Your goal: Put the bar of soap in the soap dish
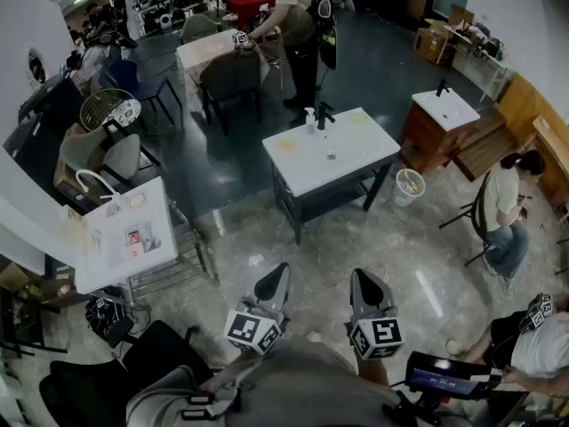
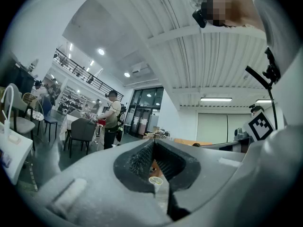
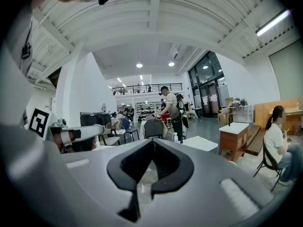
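Both claws hang low in the head view, well short of the white tabletop [image 1: 342,140] in the middle of the room, with grey floor between them and it. The left claw [image 1: 281,269] is clenched on nothing: its own view shows the dark pads of the left claw [image 2: 154,144] meeting at the tip. The right claw [image 1: 359,276] is clenched and empty too, and in its own view the right claw [image 3: 152,142] has its pads together, with that tabletop [image 3: 201,143] past them.

On the far edge of the tabletop stand a small bottle [image 1: 309,121] and a black tap [image 1: 324,113]. A tiny item [image 1: 331,156] lies near its middle, too small to name. A pale bin [image 1: 410,186] sits on the floor just right of the tabletop. A standing person [image 1: 298,20] is well behind it.

Left of that tabletop and nearer the claws is a second white counter [image 1: 111,261] with a small pinkish thing [image 1: 135,237] on it. I cannot tell whether that is the bar of soap.
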`<action>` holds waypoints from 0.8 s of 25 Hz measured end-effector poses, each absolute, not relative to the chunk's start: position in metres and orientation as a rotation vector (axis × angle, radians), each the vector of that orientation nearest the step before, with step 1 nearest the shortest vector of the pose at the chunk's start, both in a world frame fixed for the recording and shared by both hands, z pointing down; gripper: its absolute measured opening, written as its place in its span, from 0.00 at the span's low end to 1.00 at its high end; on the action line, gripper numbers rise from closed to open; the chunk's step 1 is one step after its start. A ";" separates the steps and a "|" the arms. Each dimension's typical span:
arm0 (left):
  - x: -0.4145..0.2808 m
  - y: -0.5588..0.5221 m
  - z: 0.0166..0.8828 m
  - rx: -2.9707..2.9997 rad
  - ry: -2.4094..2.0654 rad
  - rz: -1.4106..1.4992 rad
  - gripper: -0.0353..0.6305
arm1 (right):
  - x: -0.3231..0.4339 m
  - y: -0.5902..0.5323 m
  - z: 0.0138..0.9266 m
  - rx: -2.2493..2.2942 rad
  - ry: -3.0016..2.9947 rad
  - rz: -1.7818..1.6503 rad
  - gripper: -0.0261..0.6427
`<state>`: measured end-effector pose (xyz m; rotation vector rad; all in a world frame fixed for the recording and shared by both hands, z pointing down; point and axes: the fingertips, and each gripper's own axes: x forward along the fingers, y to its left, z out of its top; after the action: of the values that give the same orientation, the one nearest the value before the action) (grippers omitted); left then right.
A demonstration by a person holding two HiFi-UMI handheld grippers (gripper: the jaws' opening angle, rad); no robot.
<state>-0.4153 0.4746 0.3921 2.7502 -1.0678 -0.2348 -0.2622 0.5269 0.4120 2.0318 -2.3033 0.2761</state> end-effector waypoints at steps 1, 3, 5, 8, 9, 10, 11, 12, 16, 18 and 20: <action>-0.414 0.477 0.391 2.751 -1.069 -0.238 0.05 | -0.262 0.529 0.411 2.032 -2.310 0.285 0.04; -0.410 0.480 0.390 2.755 -1.070 -0.244 0.05 | -0.261 0.531 0.409 2.030 -2.325 0.293 0.04; -0.405 0.481 0.389 2.763 -1.071 -0.251 0.05 | -0.259 0.532 0.410 2.021 -2.336 0.278 0.04; -0.398 0.484 0.392 2.780 -1.079 -0.259 0.06 | -0.255 0.533 0.414 1.999 -2.338 0.266 0.04; -0.396 0.486 0.393 2.785 -1.086 -0.258 0.05 | -0.252 0.534 0.414 1.996 -2.340 0.268 0.04; -0.392 0.488 0.393 2.789 -1.094 -0.256 0.05 | -0.247 0.534 0.417 1.998 -2.343 0.281 0.04; -0.388 0.489 0.394 2.789 -1.101 -0.250 0.05 | -0.241 0.534 0.422 1.999 -2.346 0.310 0.04; -0.384 0.489 0.393 2.789 -1.106 -0.244 0.05 | -0.236 0.532 0.428 1.994 -2.345 0.351 0.04; -0.371 0.497 0.387 2.810 -1.126 -0.222 0.05 | -0.213 0.527 0.444 1.983 -2.295 0.408 0.04; -0.370 0.499 0.383 2.819 -1.149 -0.209 0.06 | -0.203 0.525 0.440 1.994 -2.282 0.379 0.05; -0.368 0.497 0.377 2.816 -1.175 -0.214 0.06 | -0.192 0.521 0.433 2.020 -2.272 0.346 0.05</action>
<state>-0.3682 0.4966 0.3771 2.8158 -1.1749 -0.2140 -0.1925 0.5209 0.4333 2.0195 -2.2719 0.3456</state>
